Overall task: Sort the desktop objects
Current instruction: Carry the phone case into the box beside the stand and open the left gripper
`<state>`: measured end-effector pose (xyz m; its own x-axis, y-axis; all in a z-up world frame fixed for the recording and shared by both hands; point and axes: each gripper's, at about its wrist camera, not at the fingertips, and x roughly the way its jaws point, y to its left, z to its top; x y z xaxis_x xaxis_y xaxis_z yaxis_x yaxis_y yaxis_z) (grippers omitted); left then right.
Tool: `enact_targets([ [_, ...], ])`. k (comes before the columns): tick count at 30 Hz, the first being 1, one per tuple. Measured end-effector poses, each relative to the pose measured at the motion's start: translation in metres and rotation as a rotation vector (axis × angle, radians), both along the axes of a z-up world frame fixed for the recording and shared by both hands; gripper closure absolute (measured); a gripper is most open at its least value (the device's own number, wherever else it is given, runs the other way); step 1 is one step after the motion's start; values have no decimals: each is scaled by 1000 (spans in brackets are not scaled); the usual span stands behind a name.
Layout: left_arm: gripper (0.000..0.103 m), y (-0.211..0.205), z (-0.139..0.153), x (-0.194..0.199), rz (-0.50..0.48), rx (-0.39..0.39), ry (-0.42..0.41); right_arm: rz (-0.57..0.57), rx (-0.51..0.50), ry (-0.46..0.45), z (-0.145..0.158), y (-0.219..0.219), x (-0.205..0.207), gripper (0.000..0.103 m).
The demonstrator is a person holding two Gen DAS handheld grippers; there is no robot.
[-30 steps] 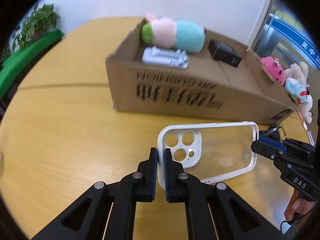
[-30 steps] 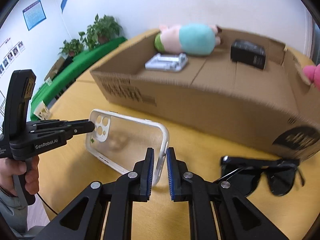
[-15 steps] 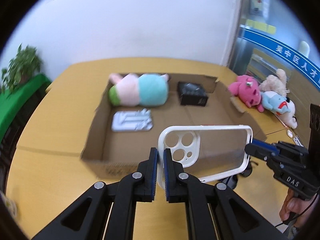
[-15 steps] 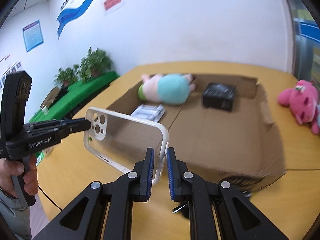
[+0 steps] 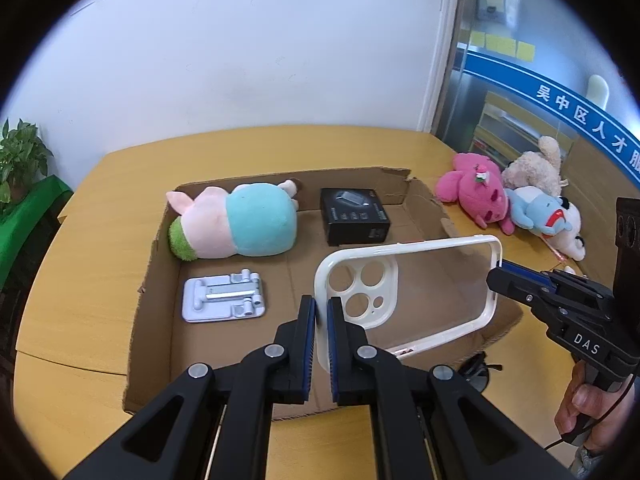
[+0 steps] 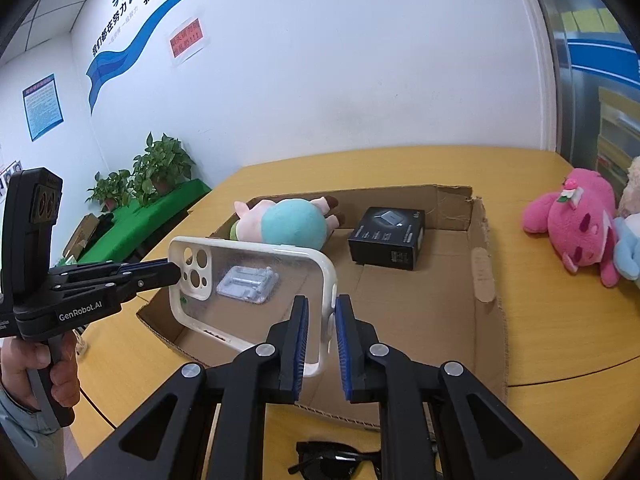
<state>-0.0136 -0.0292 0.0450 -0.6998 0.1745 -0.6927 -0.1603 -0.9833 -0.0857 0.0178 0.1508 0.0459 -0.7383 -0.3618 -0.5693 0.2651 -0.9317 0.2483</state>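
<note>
A clear phone case with a white rim [image 5: 352,276] [image 6: 280,249] hangs above the open cardboard box [image 5: 300,272] [image 6: 420,300], held at both ends. My left gripper [image 5: 322,312] is shut on the rim at the camera-cutout end. My right gripper [image 6: 320,316] is shut on the rim at the opposite end. Each gripper also shows in the other's view: the right gripper [image 5: 494,280] at the case's right edge, the left gripper [image 6: 176,274] at its left. A hand holds each handle.
Inside the box lie a pink and teal plush pig [image 5: 240,226], a small black carton [image 5: 354,216] and a silver phone stand [image 5: 224,296]. Black sunglasses [image 6: 336,460] lie on the yellow table before the box. Several plush toys [image 5: 476,194] sit at the right.
Both grippers have lifted the phone case from table height in front of the box to above it. The views now look down into the box.
</note>
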Motion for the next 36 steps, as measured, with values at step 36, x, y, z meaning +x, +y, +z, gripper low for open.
enact_targets([
  [36, 98, -107, -102, -61, 175, -234, -363, 179, -88, -413, -130, -131, -110, 85],
])
